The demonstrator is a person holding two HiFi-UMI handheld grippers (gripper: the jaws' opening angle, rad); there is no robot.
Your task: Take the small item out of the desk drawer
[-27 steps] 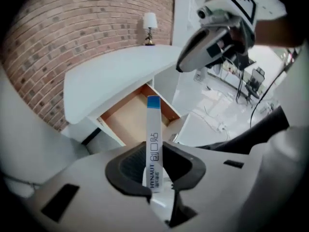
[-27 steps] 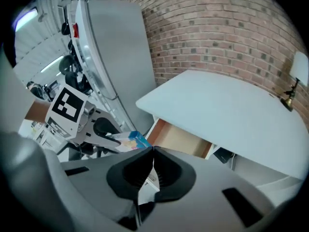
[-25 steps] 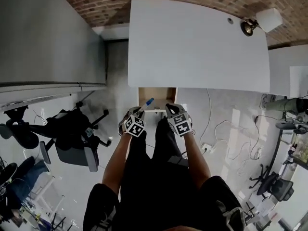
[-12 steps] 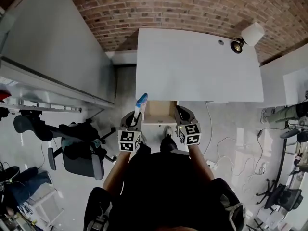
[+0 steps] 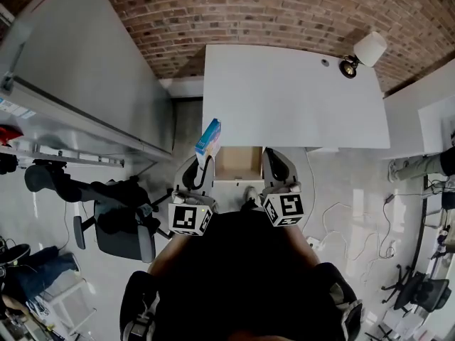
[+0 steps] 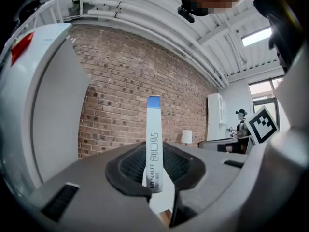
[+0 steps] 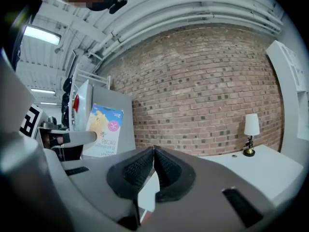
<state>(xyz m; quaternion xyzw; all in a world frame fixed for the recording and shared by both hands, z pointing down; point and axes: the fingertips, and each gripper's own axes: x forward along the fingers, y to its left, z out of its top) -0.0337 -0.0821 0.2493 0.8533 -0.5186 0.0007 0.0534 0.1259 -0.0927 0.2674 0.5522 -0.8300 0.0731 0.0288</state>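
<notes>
The small item is a flat blue and white box (image 5: 208,137). My left gripper (image 5: 200,162) is shut on its lower end and holds it upright, over the desk's front left corner. In the left gripper view the box (image 6: 153,144) stands edge-on between the pads of the gripper (image 6: 155,178). The wooden drawer (image 5: 237,163) stands open under the white desk (image 5: 298,98). My right gripper (image 5: 272,156) hangs by the drawer's right side, shut with nothing in it (image 7: 153,166). From the right gripper view the box (image 7: 104,129) shows its printed face at the left.
A table lamp (image 5: 362,52) stands at the desk's far right corner. A grey cabinet (image 5: 78,84) runs along the left, with a black office chair (image 5: 117,215) beside it. A brick wall (image 5: 284,9) lies behind the desk. Cables (image 5: 341,204) trail on the floor at right.
Both grippers have risen. The left one has carried the box from the drawer's front up past the desk's front left corner. The right one stays shut.
</notes>
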